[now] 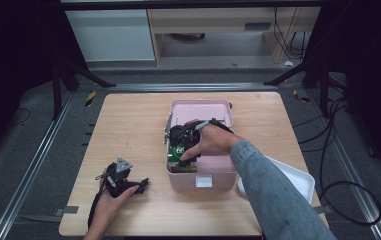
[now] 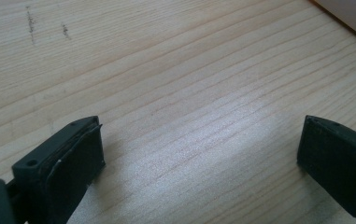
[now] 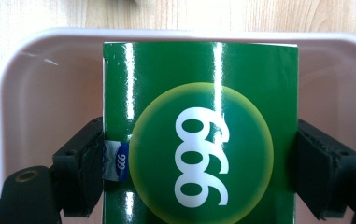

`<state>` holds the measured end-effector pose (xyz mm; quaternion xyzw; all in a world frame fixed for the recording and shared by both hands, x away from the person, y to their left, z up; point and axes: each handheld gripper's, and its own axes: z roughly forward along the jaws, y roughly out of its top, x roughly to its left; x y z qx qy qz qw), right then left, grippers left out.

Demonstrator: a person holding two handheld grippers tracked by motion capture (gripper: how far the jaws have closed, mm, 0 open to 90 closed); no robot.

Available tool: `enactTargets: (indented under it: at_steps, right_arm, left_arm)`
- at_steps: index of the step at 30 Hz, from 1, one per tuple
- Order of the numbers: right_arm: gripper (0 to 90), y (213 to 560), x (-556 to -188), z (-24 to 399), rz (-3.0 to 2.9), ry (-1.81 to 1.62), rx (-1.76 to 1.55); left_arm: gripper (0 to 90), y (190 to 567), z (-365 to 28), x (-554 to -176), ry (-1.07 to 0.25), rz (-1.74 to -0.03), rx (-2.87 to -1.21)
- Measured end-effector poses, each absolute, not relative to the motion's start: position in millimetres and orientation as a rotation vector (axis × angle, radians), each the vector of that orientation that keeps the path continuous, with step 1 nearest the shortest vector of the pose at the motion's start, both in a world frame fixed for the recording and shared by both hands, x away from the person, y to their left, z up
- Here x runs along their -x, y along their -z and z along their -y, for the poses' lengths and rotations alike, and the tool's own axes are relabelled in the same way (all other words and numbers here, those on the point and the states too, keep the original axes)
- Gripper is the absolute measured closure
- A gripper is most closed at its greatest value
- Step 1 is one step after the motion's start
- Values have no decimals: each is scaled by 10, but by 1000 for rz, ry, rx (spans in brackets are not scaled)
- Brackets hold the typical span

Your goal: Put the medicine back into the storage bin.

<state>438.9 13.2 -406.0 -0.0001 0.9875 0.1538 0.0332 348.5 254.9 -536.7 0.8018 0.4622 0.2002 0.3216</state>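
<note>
Field notes, as I watched. The open case (image 1: 202, 145) sat on the table (image 1: 128, 125), right of centre, its lid (image 1: 201, 112) lying at the far side. Inside the case's near part lay a box (image 1: 180, 152), toward its left wall. My right gripper (image 1: 185, 150) was over it, jaws on either side of the box (image 3: 199, 135). A tray (image 1: 298, 180) lay right of the case, at the near right corner. My left gripper (image 1: 123, 181) rested on the table, near-left of the case.
</note>
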Motion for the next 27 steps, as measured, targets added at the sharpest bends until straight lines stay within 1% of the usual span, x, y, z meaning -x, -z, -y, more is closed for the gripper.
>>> enactTargets:
  at_steps: [27]
  right_arm:
    - [168,4489,-4469,-136,-3087,-478,-35]
  left_arm:
    - [0,5368,-2549,-3485,-526,-1214,-2106]
